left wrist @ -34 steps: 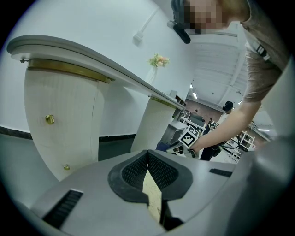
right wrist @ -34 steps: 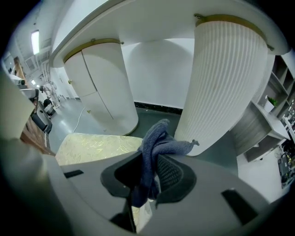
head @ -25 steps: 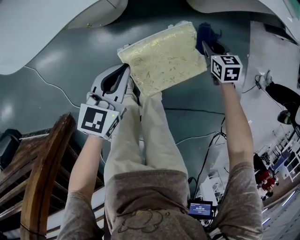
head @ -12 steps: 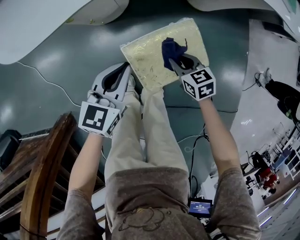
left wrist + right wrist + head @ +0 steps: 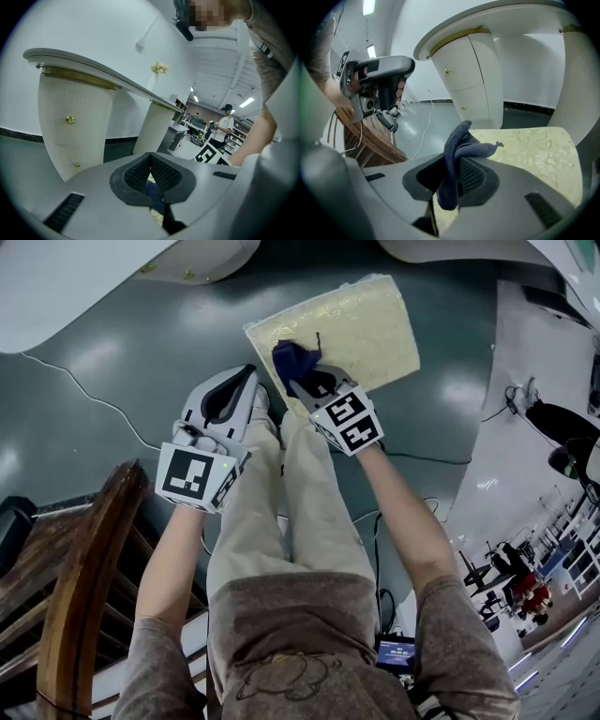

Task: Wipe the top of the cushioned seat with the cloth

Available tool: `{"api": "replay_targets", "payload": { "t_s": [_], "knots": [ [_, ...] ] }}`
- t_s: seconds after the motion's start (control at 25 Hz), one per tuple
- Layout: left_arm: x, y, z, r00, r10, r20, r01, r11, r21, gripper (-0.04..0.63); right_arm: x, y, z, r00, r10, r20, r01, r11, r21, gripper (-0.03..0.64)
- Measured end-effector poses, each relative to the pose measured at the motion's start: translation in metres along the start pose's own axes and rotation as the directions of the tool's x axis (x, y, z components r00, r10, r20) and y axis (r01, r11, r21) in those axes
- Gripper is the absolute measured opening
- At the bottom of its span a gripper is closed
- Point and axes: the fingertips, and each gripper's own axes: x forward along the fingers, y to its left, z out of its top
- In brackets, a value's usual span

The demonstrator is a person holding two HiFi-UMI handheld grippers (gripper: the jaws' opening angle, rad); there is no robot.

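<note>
The cushioned seat (image 5: 361,324) is a pale yellow patterned pad low over the grey floor, ahead of the person's legs. My right gripper (image 5: 300,381) is shut on a dark blue cloth (image 5: 291,359) and presses it onto the seat's near left part. In the right gripper view the cloth (image 5: 457,143) bunches up out of the jaws of that gripper (image 5: 457,174), with the seat (image 5: 534,150) spreading to the right. My left gripper (image 5: 249,381) hovers left of the seat's near corner, shut on nothing; its pads (image 5: 140,172) meet in the left gripper view.
White curved cabinets (image 5: 66,287) stand at the far left and top right (image 5: 468,75). A dark wooden chair (image 5: 84,559) is at the near left. A thin cable (image 5: 84,399) runs over the floor. The person's legs (image 5: 281,502) reach to the seat's near edge.
My right gripper has swept the cloth leftward across the seat, from its right edge to its near left part. The left gripper has stayed put.
</note>
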Motion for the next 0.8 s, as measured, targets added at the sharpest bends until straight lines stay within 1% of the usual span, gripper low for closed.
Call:
{"api": "replay_targets", "payload": {
  "t_s": [0.2,0.28,0.4,0.8],
  "knots": [
    [-0.001,0.004,-0.002,1.000,0.000,-0.002,0.000,1.000,-0.002,0.017,0.017,0.022,-0.014,0.997,0.036,-0.063,-0.038,0.999,-0.034,0.087],
    [-0.001,0.006,-0.002,1.000,0.002,-0.002,-0.002,1.000,-0.004,0.017,0.022,0.025,-0.021,0.996,0.035,-0.086,-0.039,0.998,-0.048,0.087],
    [-0.001,0.008,-0.001,1.000,0.003,0.002,-0.003,1.000,-0.009,0.017,0.025,0.023,-0.028,0.994,0.010,-0.108,-0.019,0.997,-0.076,0.087],
    [0.008,0.006,0.001,1.000,0.004,0.003,-0.004,1.000,-0.027,0.017,0.024,0.000,-0.028,0.993,-0.018,-0.115,0.010,0.997,-0.070,0.089]
  ]
}}
